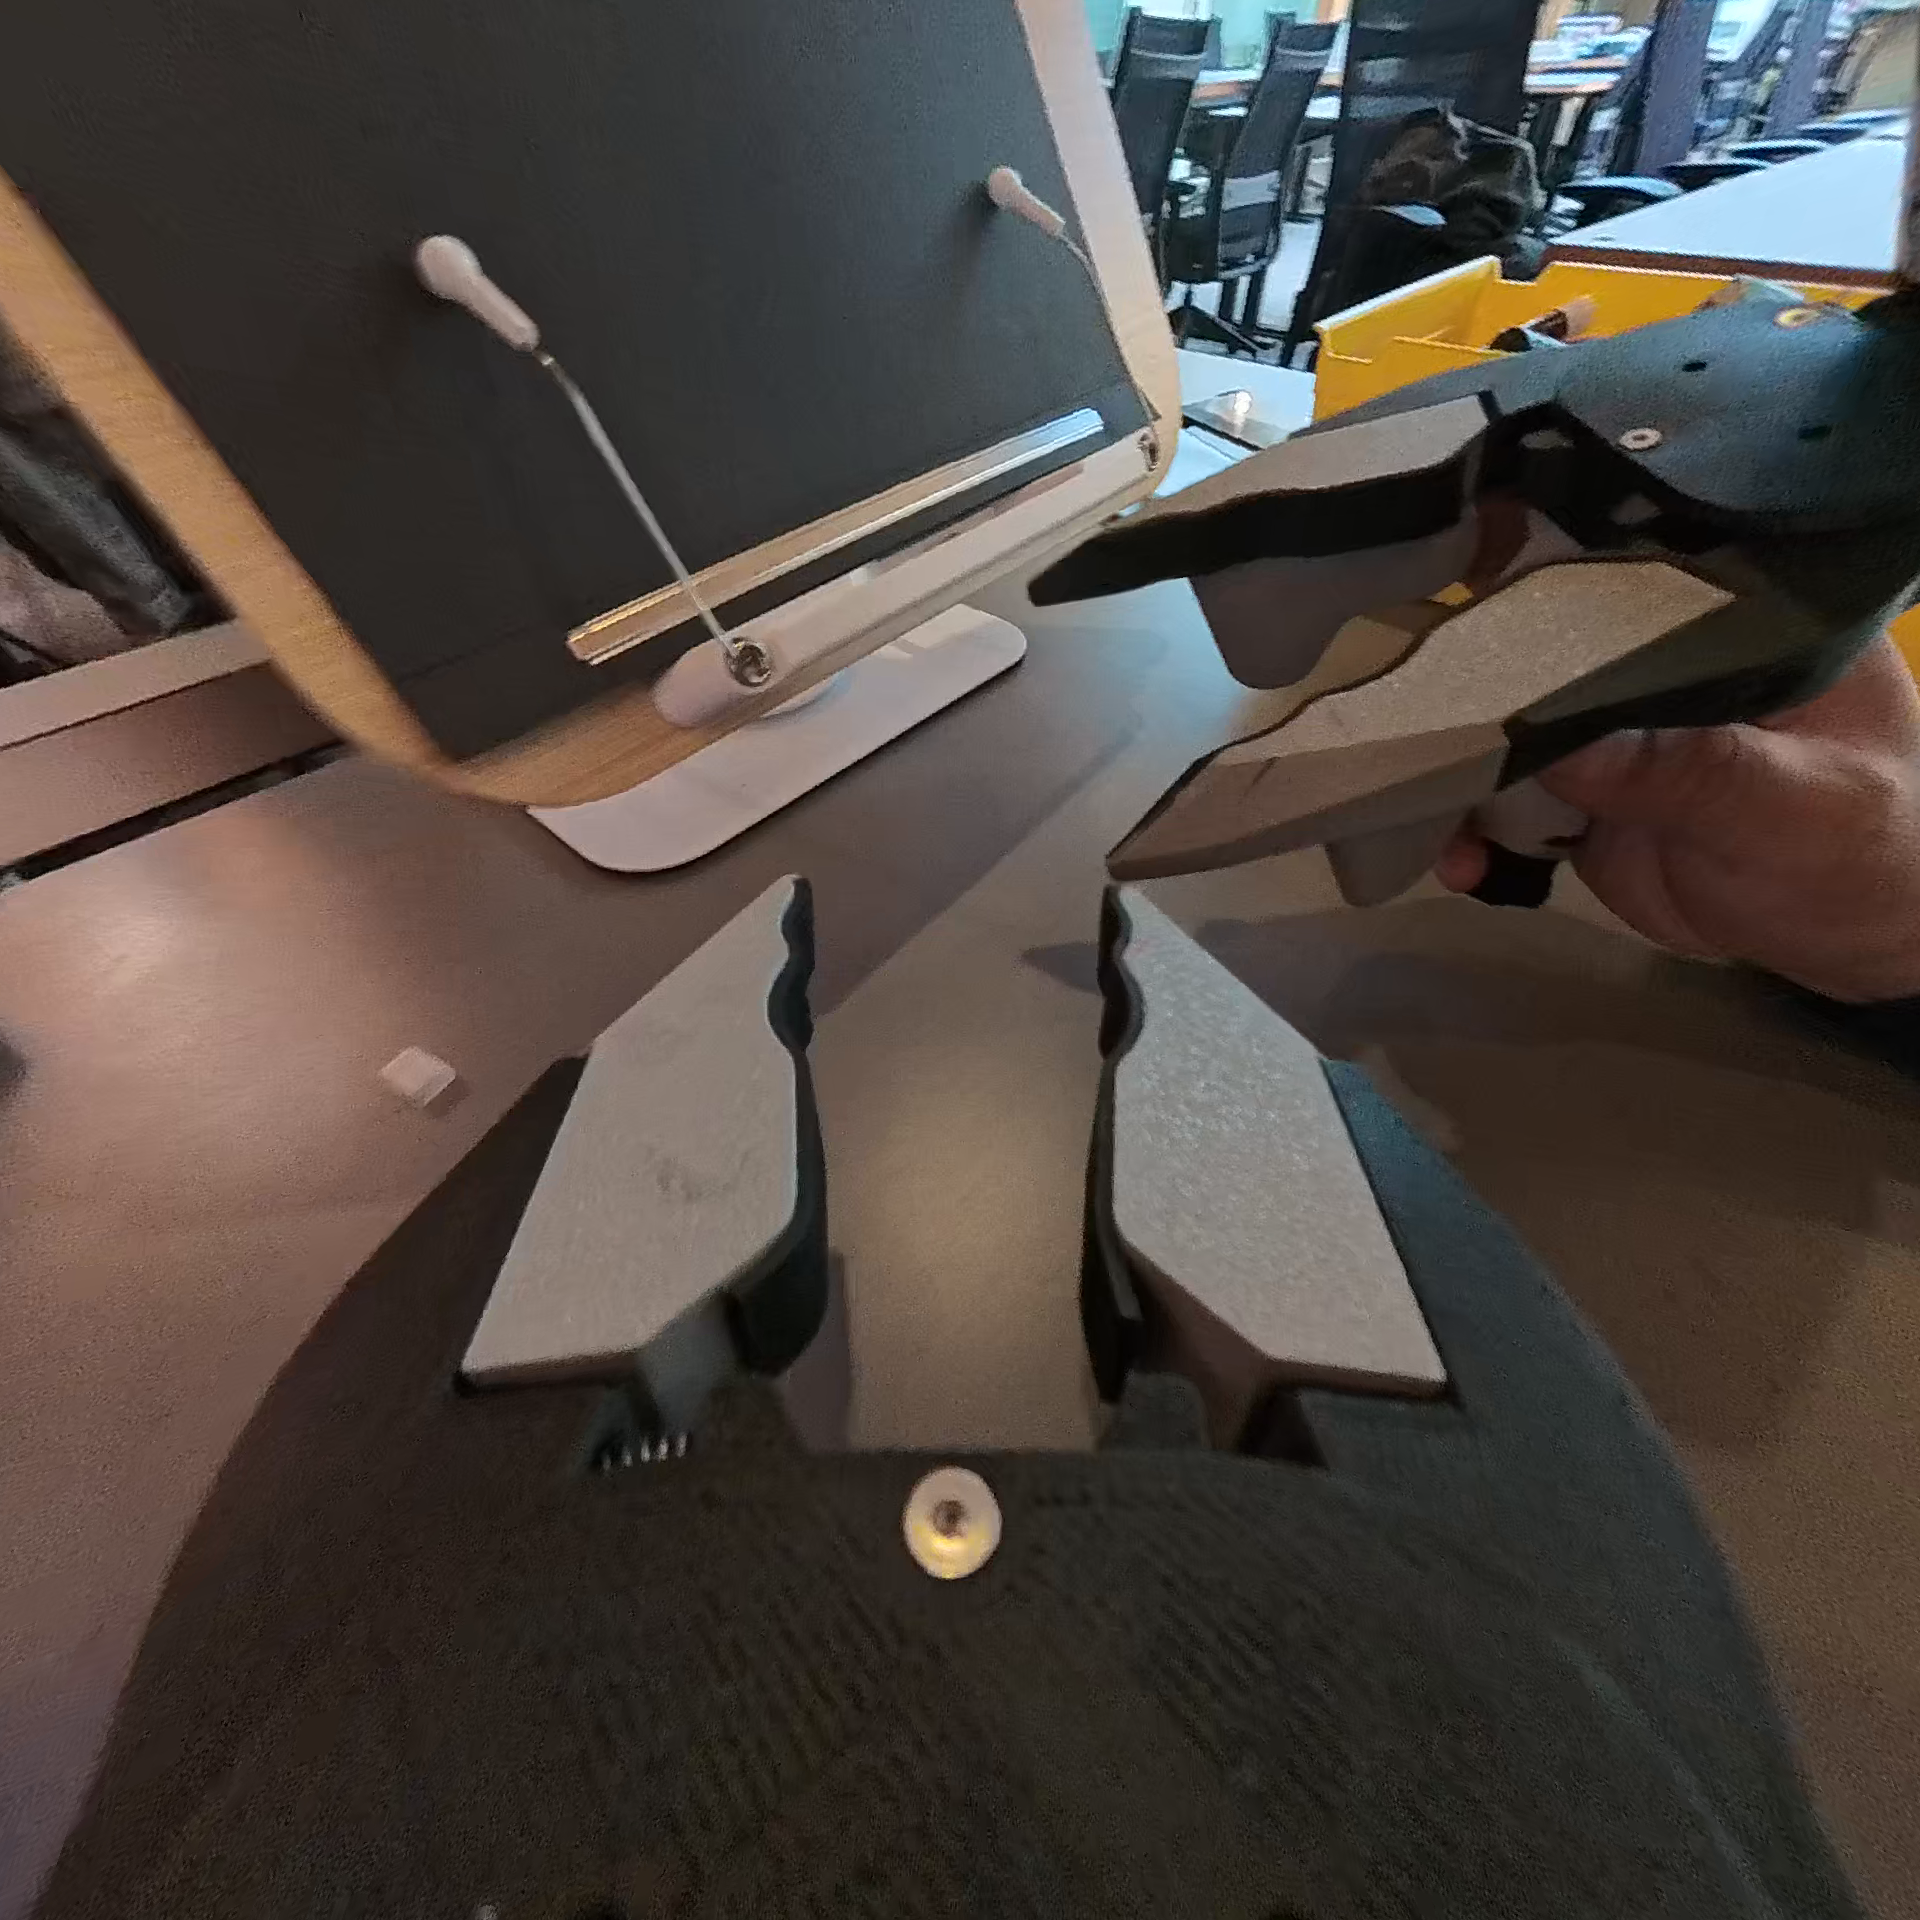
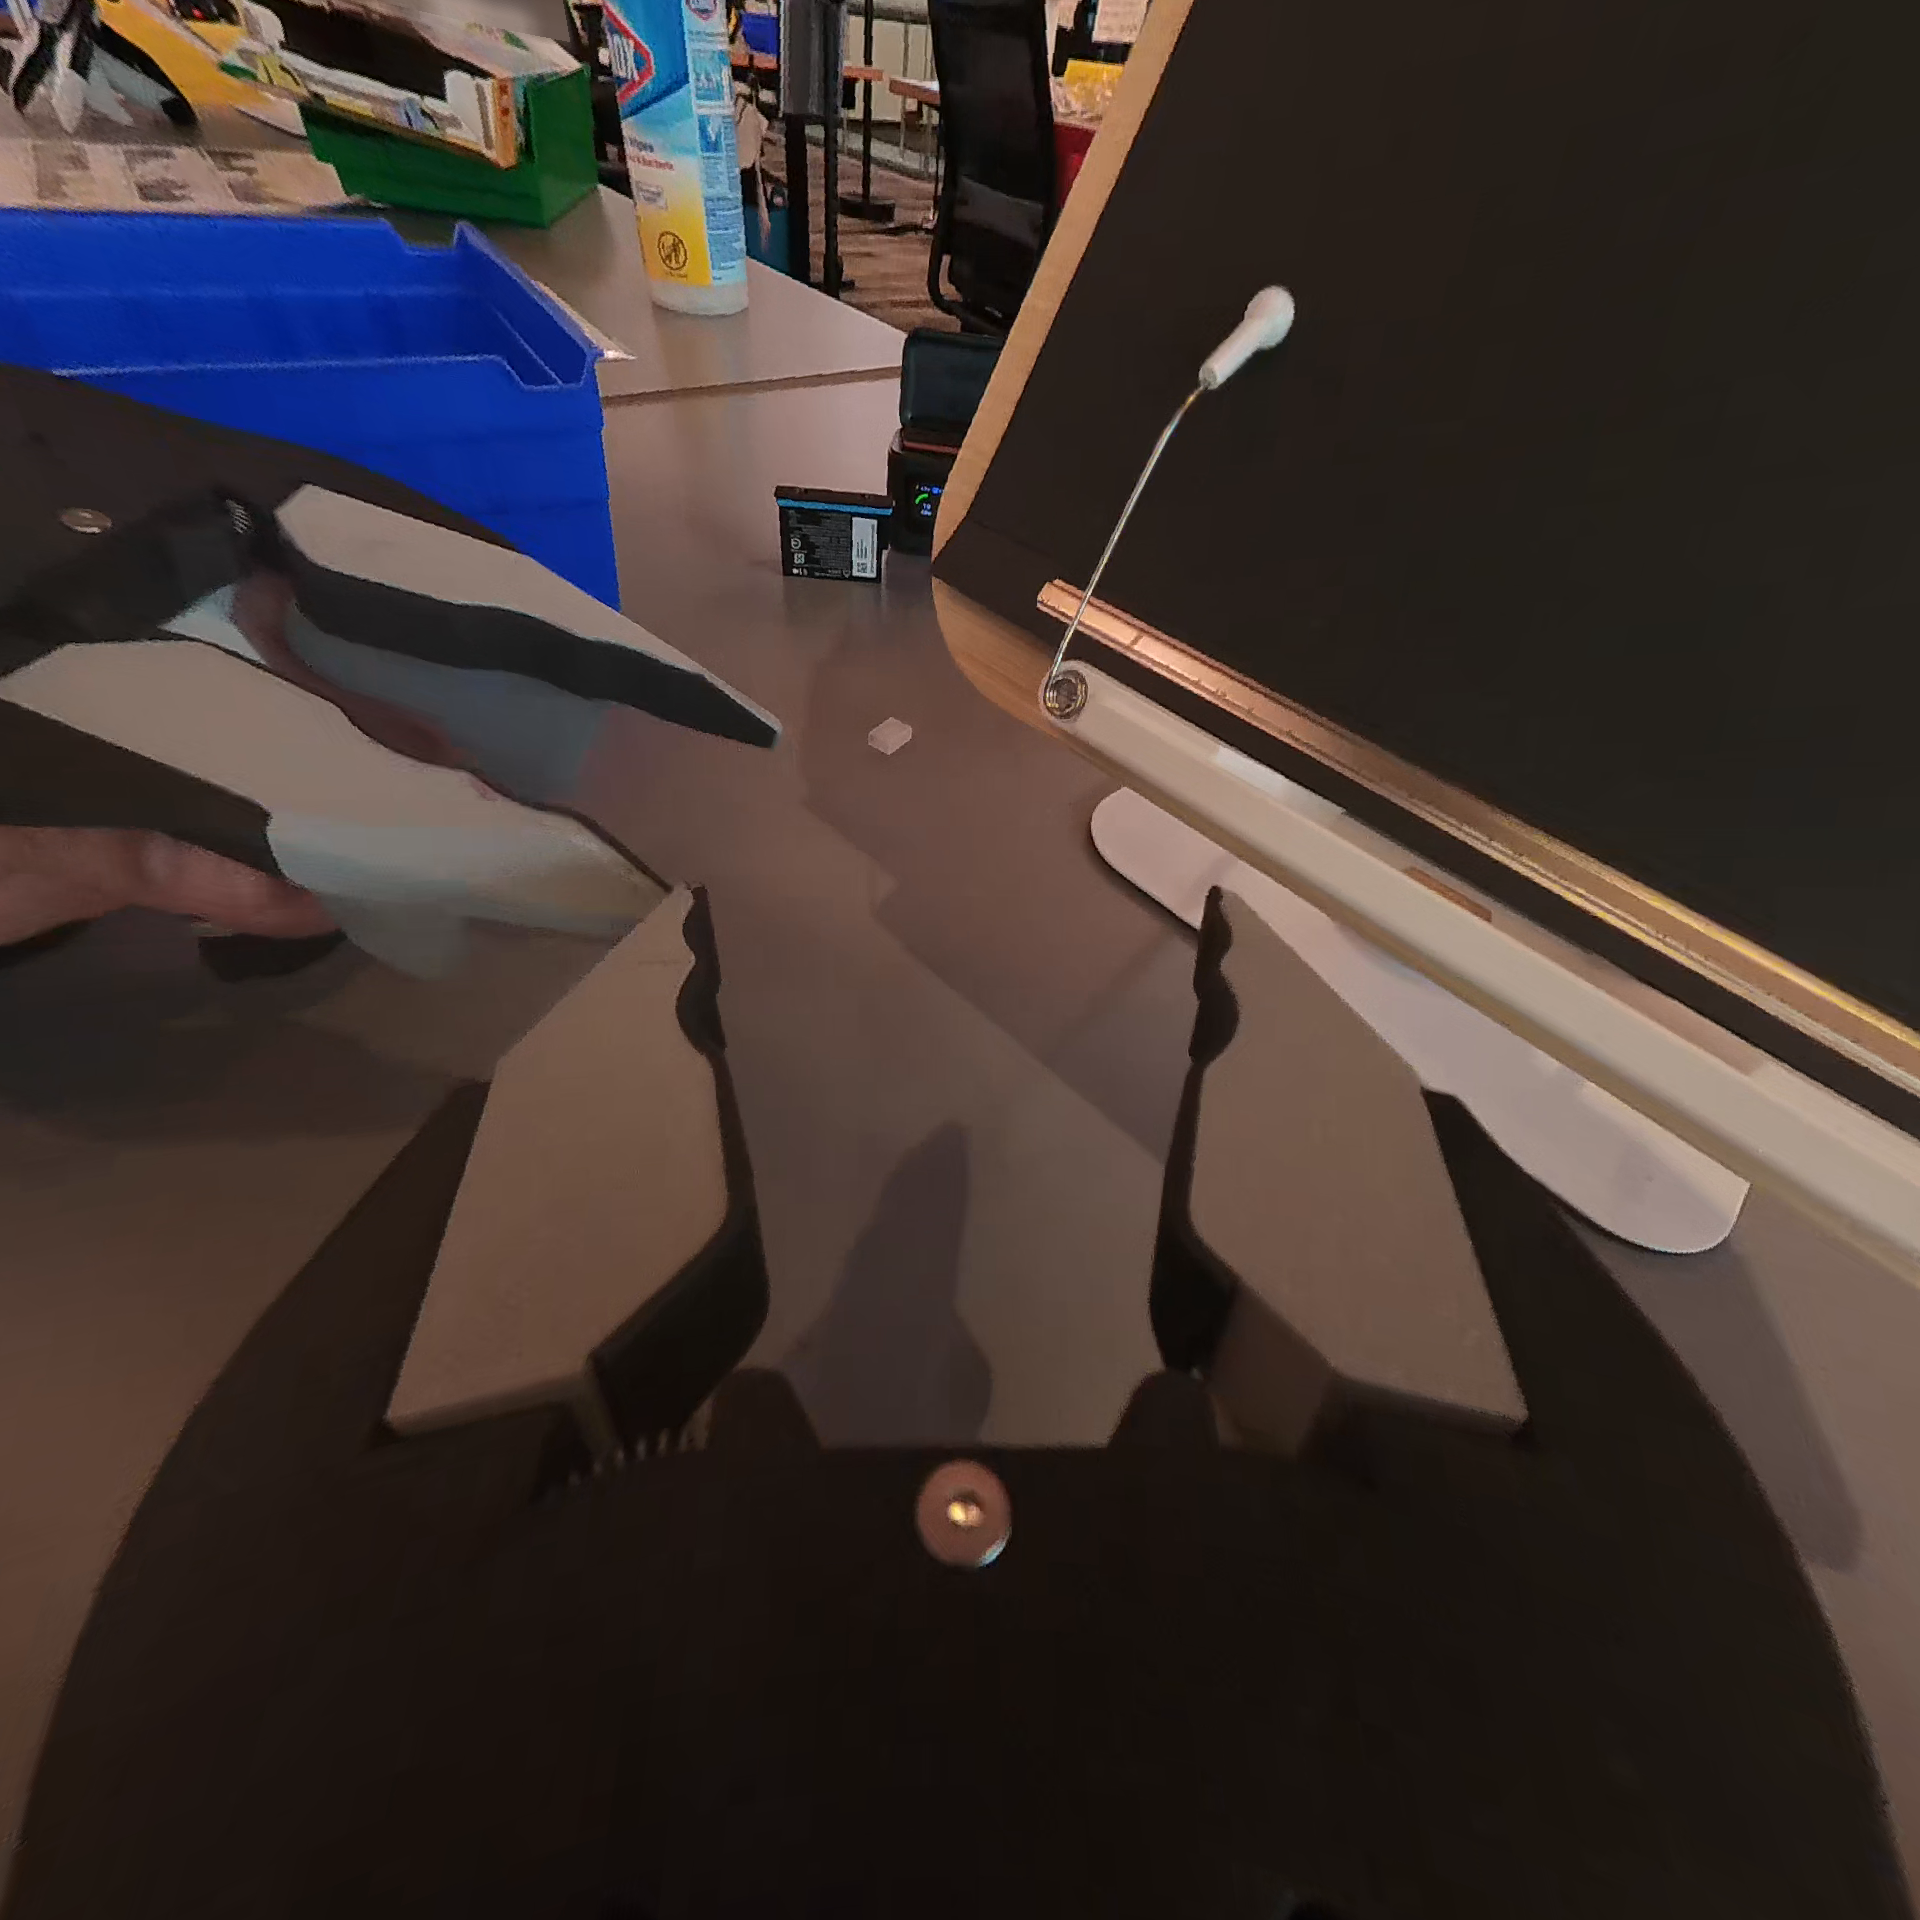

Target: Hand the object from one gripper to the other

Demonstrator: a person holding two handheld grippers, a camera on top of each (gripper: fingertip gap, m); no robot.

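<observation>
A small pale block (image 2: 889, 736), seemingly the object to be handed over, lies flat on the brown counter (image 2: 935, 1018), gripped by nothing; in the left wrist view it sits out to the left (image 1: 418, 1074), well apart from both tools. The left gripper (image 1: 956, 914) hangs just above the counter with its jaws spread and only bare surface between them. The right gripper (image 2: 951, 914) is likewise released, its jaws wide apart with nothing in the gap. Seen from the left wrist view, the right gripper (image 1: 1070, 727) comes in from the right, held by a hand (image 1: 1714, 831), its tips near those of the left one. Behind the block stands a tilted book stand (image 1: 582, 343) with a dark face, wooden edge, white base and two wire page holders. Farther off on the counter are a blue bin (image 2: 312, 343), a small black battery (image 2: 831, 532), a wipes canister (image 2: 686, 156), a green box (image 2: 457, 145), and a yellow bin (image 1: 1455, 322).
</observation>
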